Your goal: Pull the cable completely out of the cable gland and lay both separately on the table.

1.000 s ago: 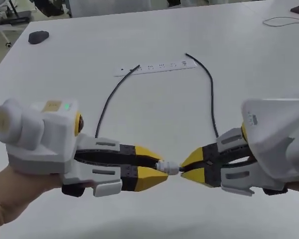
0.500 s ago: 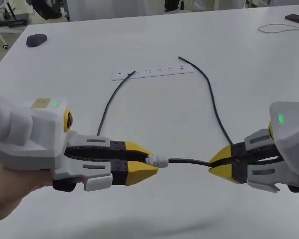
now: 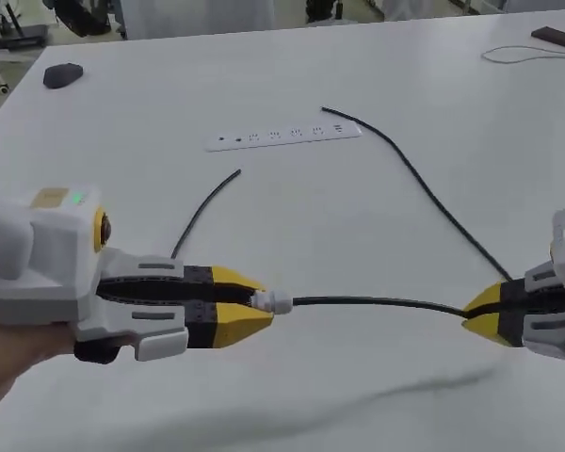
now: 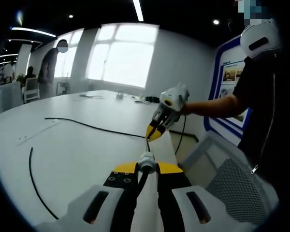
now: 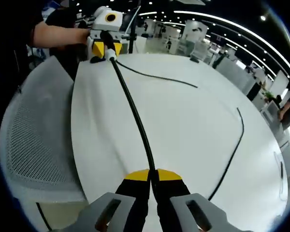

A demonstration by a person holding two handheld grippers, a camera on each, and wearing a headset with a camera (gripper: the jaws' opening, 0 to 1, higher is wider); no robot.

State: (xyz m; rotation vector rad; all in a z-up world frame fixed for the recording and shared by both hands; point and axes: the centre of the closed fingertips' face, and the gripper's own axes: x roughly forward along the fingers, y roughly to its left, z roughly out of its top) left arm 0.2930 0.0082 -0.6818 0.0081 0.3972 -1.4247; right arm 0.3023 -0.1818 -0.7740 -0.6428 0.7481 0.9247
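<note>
My left gripper [image 3: 254,306] is shut on the white cable gland [image 3: 273,303], whose end pokes out between the yellow tips; in the left gripper view the cable gland [image 4: 146,162] sits in my left gripper [image 4: 146,169]. A black cable [image 3: 377,302] runs taut from the gland to my right gripper [image 3: 476,316], which is shut on it. Past the right gripper the cable goes on toward the power strip. The right gripper view has the cable [image 5: 133,113] stretching from my right gripper [image 5: 152,175] to the left gripper [image 5: 105,48]. The cable's tail [image 3: 200,211] trails behind the left gripper.
A white power strip [image 3: 282,137] lies at mid table. A dark mouse [image 3: 62,74] sits at the far left, and a thin grey cord [image 3: 523,54] and a dark flat object [image 3: 557,38] at the far right. A mesh chair [image 5: 31,140] stands by the table edge.
The grippers have moved apart: the right one pulled rightward with the cable, so a long stretch now spans between them. The cable's tail has slid away from the power strip toward the left gripper.
</note>
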